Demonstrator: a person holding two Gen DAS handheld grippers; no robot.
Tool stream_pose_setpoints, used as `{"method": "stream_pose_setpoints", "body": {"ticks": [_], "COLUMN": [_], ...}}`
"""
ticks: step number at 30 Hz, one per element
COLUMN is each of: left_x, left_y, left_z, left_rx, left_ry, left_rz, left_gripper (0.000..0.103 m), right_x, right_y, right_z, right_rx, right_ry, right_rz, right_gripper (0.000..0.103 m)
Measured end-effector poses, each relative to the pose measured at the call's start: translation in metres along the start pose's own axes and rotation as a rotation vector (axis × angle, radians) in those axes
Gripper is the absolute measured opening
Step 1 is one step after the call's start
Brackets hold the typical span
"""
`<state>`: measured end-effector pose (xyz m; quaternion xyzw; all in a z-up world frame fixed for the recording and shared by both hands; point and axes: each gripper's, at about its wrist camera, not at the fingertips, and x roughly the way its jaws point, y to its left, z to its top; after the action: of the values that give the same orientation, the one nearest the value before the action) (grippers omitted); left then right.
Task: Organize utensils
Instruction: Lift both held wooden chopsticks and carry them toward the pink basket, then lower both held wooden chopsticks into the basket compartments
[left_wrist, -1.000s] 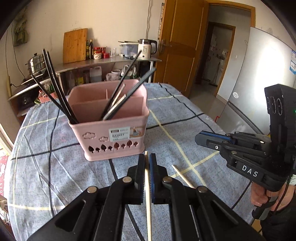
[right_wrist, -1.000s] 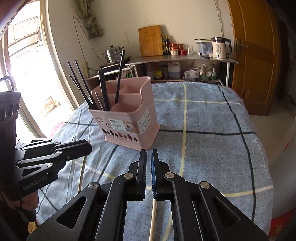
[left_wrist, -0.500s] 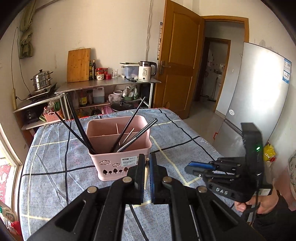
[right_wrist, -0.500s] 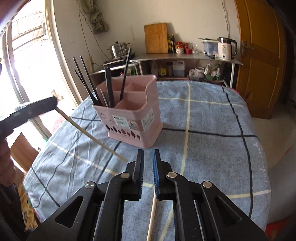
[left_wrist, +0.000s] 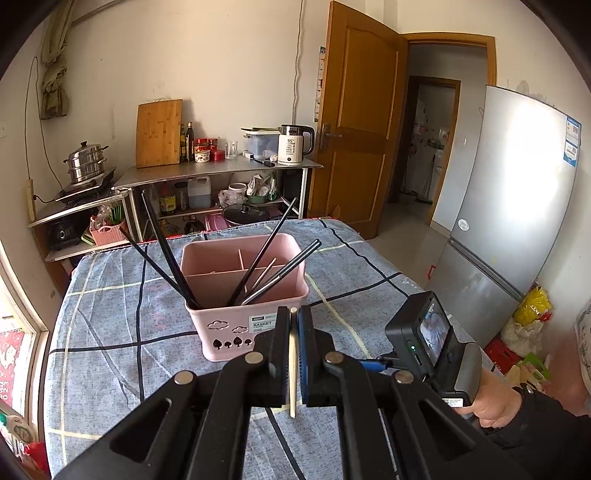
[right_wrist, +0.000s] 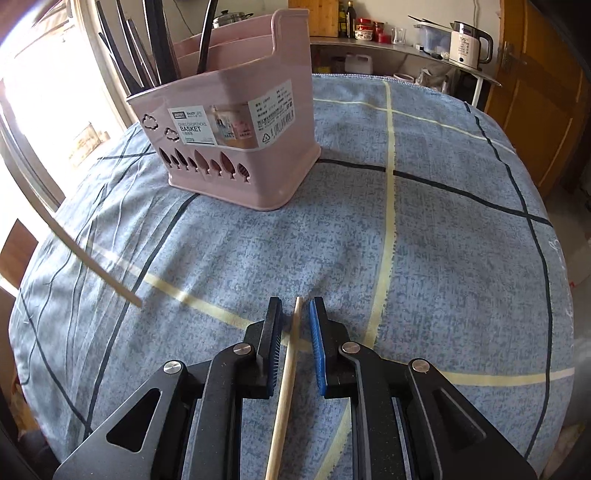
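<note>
My left gripper (left_wrist: 293, 314) is shut on a pale wooden chopstick (left_wrist: 292, 362), held in the air in front of the pink basket (left_wrist: 221, 325). Black chopsticks (left_wrist: 170, 258) lean in the basket's compartments. In the right wrist view that held chopstick (right_wrist: 92, 269) slants in from the left, its tip above the cloth. My right gripper (right_wrist: 295, 314) is low over the blue checked tablecloth (right_wrist: 443, 221). Its jaws stand apart on either side of a second wooden chopstick (right_wrist: 286, 384) lying on the cloth, and the pads are not pressing on it.
The basket (right_wrist: 236, 147) stands a little beyond my right gripper, to its left. A person's hand (left_wrist: 491, 406) grips the right tool at the table's right edge. Behind the table are a metal shelf (left_wrist: 221, 170) with a kettle, a wooden door and a fridge (left_wrist: 509, 221).
My right gripper has dropped close to the cloth and its jaws have parted around the lying chopstick. My left gripper has risen with its chopstick, then held still.
</note>
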<state>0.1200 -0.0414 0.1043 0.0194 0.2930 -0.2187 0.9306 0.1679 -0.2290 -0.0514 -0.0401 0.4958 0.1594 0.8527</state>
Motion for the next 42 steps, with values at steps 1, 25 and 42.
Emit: {"method": "stream_pose_setpoints", "body": {"ticks": [1, 25, 42], "left_x": [0.0, -0.004, -0.002], "left_y": [0.0, 0.007, 0.011], "left_z": [0.0, 0.002, -0.004], "left_rx": [0.0, -0.008, 0.002], "left_ry": [0.001, -0.005, 0.03], "left_rz": [0.0, -0.002, 0.018], "left_gripper": [0.005, 0.005, 0.005], "right_x": [0.001, -0.119, -0.153], "right_y": [0.002, 0.022, 0.021], "right_z": [0.0, 0.039, 0.029], "right_rx": [-0.007, -0.044, -0.038], "right_ry": [0.007, -0.314, -0.408], "right_rz": [-0.007, 0.017, 0.007], "right_gripper": [0.016, 0.005, 0.005]}}
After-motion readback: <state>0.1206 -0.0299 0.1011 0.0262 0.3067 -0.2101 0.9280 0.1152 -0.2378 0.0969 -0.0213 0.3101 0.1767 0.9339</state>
